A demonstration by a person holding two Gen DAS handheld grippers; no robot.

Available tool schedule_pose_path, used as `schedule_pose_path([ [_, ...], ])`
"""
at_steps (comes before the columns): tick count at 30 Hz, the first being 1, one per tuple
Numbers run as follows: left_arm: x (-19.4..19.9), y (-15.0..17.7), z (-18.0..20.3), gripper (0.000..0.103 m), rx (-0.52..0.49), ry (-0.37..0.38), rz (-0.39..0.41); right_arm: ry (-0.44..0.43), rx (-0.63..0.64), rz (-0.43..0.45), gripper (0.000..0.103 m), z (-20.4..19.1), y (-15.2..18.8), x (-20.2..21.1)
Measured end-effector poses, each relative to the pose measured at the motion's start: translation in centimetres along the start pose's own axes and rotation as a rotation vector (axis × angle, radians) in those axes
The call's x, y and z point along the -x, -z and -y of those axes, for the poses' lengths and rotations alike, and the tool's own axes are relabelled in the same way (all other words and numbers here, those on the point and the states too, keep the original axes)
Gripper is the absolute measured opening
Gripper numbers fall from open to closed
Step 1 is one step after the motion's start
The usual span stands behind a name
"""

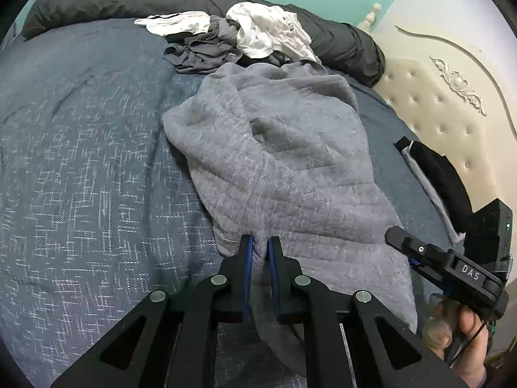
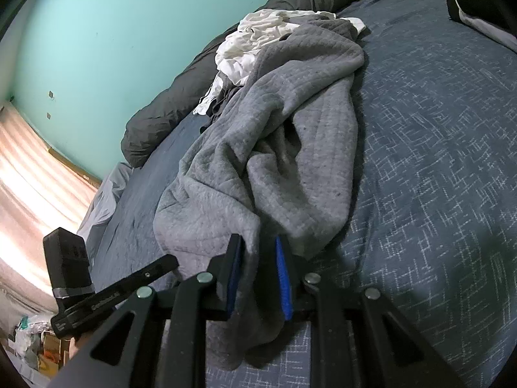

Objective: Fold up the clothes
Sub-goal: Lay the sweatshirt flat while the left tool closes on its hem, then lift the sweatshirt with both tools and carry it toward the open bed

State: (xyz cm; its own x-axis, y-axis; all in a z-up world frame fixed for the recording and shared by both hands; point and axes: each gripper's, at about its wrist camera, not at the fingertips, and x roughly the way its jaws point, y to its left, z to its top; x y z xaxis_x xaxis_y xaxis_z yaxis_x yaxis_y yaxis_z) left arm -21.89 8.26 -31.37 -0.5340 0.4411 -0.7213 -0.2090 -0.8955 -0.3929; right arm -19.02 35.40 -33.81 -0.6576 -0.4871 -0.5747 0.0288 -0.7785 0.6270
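Both grippers were found pinching the near edge of the grey quilted garment [image 1: 274, 168], left gripper [image 1: 260, 245] and right gripper [image 2: 258, 245] side by side, its long axis running straight ahead of the fingers across the blue bedspread [image 1: 80, 161] toward the clothes pile [image 1: 245, 32]

Black left claw [image 1: 260, 242], blue pads [image 1: 248, 268], silver round screws, right claw [image 2: 258, 242] alike
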Motion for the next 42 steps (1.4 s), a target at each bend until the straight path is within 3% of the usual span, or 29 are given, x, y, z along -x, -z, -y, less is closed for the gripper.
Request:
schedule_pose_path([
  [7, -0.5, -0.1, -0.5, 0.016, 0.002, -0.034, -0.009, -0.005, -0.004, -0.003, 0.023, 0.1, 0.1, -0.1],
  [9, -0.6, -0.2, -0.6, 0.033, -0.001, -0.061, -0.013, -0.005, -0.004, -0.004, 0.024, 0.1, 0.0, -0.1],
  [10, -0.6, -0.2, -0.7, 0.050, 0.005, -0.069, -0.015, -0.005, -0.004, -0.004, 0.024, 0.0, -0.1, -0.2],
  [11, -0.6, -0.2, -1.0, 0.052, 0.015, -0.069, -0.016, -0.005, -0.004, -0.005, 0.024, 0.1, -0.1, -0.2],
  [17, -1.1, -0.3, -1.6, 0.050, 0.047, -0.033, -0.021, -0.004, -0.005, -0.006, 0.024, 0.2, 0.0, -0.2],
  [20, -1.2, -0.3, -1.5, 0.031, 0.046, -0.005, -0.021, -0.003, -0.004, -0.006, 0.024, 0.1, 0.0, -0.2],
  [24, -0.4, -0.4, -0.7, 0.017, 0.010, -0.016, 0.003, -0.002, -0.001, -0.003, 0.025, 0.1, 0.0, -0.1],
  [33, 3.5, -1.4, -2.5, 0.014, 0.029, -0.065, 0.102, -0.011, -0.030, 0.013, 0.044, 0.5, -0.3, 0.8],
  [37, 3.5, -1.1, -3.5, 0.014, 0.065, -0.059, 0.099, -0.019, -0.016, -0.044, 0.047, 0.0, 0.2, -0.2],
  [42, 3.0, -0.9, -3.2, 0.014, 0.048, -0.065, 0.093, 0.037, -0.025, -0.135, 0.049, -0.1, 1.4, -2.2],
])
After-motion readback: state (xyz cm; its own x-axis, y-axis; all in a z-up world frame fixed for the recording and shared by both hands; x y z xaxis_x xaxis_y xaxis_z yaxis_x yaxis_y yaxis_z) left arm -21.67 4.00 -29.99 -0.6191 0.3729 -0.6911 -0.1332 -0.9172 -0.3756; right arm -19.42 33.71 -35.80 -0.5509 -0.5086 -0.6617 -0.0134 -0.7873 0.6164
